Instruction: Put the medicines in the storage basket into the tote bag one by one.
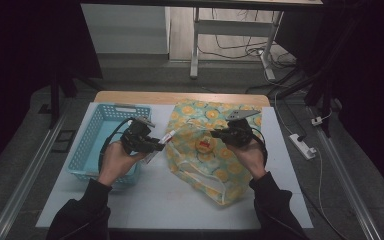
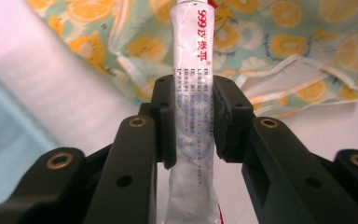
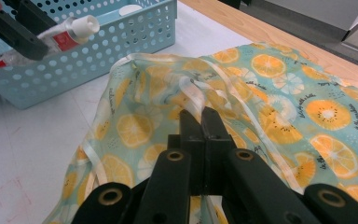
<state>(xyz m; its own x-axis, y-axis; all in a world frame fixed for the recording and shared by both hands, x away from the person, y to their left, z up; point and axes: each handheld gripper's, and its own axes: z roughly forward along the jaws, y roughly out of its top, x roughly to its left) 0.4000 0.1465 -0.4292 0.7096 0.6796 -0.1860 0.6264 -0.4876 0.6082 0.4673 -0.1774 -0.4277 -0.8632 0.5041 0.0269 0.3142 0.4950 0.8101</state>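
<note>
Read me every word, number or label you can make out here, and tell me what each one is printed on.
"999" in red, followed by red Chinese characters too blurred to read: on the white tube held in the left gripper.
Small grey print lower on the tube: too small to read.
Small dark script beside the orange slices on the fruit-print bag: too blurred to read.
Red and yellow item on the bag: too small to read.

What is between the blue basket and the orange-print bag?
A bare strip of white table, seen in the high view; above it the left tool holds a white tube.
</note>
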